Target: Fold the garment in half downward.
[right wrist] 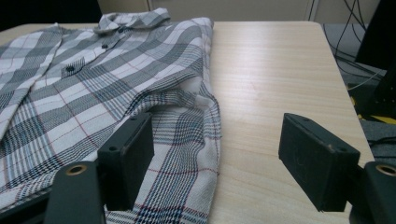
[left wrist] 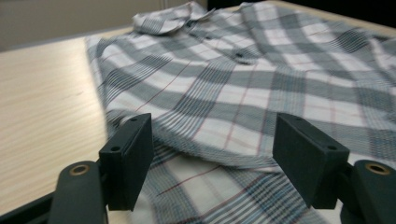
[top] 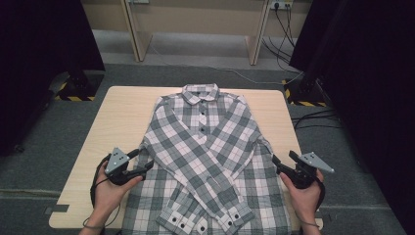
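A grey-and-white plaid shirt [top: 205, 147] lies buttoned and face up on the light wooden table [top: 122, 112], collar at the far side. Both sleeves are folded across the front, with the cuffs near the front edge. My left gripper [top: 142, 161] is at the shirt's left edge and points into it. In the left gripper view its jaws stand wide open [left wrist: 212, 158] over the shirt [left wrist: 233, 84] without pinching it. My right gripper [top: 284, 161] is at the shirt's right edge, open [right wrist: 215, 163]. One jaw hangs over the shirt's side hem [right wrist: 187, 140], the other over bare table [right wrist: 271, 70].
Bare tabletop [left wrist: 42, 93] runs along both sides of the shirt. Dark curtains flank the table, with black stands on striped bases [top: 73, 90] at its far corners. Cables [top: 313, 117] trail on the floor at the right. A wooden bench frame [top: 195, 29] stands behind.
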A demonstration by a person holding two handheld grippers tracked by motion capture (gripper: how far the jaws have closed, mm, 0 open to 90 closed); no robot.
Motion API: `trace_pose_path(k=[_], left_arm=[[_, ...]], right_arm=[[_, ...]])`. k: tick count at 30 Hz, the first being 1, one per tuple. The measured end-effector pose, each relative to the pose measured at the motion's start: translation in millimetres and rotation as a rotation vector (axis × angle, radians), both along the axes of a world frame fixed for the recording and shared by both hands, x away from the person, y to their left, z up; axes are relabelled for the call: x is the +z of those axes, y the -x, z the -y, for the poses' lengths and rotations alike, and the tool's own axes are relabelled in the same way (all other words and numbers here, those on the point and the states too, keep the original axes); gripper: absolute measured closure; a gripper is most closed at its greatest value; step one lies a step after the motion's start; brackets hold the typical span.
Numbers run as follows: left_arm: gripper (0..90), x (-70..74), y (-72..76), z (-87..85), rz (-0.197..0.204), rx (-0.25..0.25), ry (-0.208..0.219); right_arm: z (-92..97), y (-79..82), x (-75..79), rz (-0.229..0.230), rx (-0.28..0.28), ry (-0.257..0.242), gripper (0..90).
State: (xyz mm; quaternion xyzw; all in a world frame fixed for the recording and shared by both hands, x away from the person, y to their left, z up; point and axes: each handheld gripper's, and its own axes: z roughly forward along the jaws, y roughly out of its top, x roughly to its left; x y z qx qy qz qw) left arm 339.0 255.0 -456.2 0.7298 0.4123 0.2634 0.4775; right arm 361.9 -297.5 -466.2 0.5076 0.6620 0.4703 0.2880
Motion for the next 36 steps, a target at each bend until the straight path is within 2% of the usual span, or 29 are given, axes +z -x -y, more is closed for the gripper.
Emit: trace_pose_path(k=[1,2,5,9,13,17,22,24,26,28,33,36], left_arm=[[29.1,-2.7,-2.7,-3.5,-0.026,0.019,-0.017],[29.5,-7.1,-7.6,-7.8,-0.07,0.037,-0.052],[29.9,-14.5,-15.3,-11.9,-0.155,0.049,-0.088],[30.1,-21.0,-20.0,-11.0,-0.214,0.037,-0.111],[31.2,-25.0,-22.2,-10.1,-0.225,0.036,-0.137],[33.6,-27.4,-26.1,-13.7,-0.226,0.066,-0.158],[39.1,-28.0,-29.9,-16.3,-0.231,0.072,-0.147],[43.3,-28.5,-31.6,-16.6,-0.244,0.073,-0.124],[48.1,-28.3,-33.3,-16.9,-0.248,0.074,-0.113],[55.6,-26.6,-35.1,-18.0,-0.264,0.087,-0.106],[82.8,-25.5,-36.6,-15.2,-0.289,0.08,-0.073],[87.3,-24.4,-35.8,-13.4,-0.293,0.083,-0.087]], right_arm=[[-1.1,-0.9,0.8,-0.013,0.002,0.01,28.7],[-2.9,-3.2,0.9,-0.044,0.013,0.031,30.9],[-6.3,-6.2,-0.4,-0.098,0.027,0.064,34.3],[-8.9,-9.6,-1.5,-0.168,0.041,0.097,39.1],[-10.0,-12.0,-3.0,-0.218,0.045,0.125,42.1],[-10.4,-16.0,-4.9,-0.26,0.036,0.14,44.0],[-12.1,-23.4,-6.2,-0.29,0.04,0.167,47.4],[-14.1,-25.6,-6.8,-0.302,0.044,0.171,50.8],[-15.5,-27.5,-6.9,-0.297,0.049,0.182,54.6],[-16.4,-29.7,-6.6,-0.297,0.051,0.178,62.3],[-17.9,-30.3,-5.8,-0.308,0.07,0.163,83.3],[-19.9,-27.8,-4.9,-0.311,0.08,0.18,87.6]])
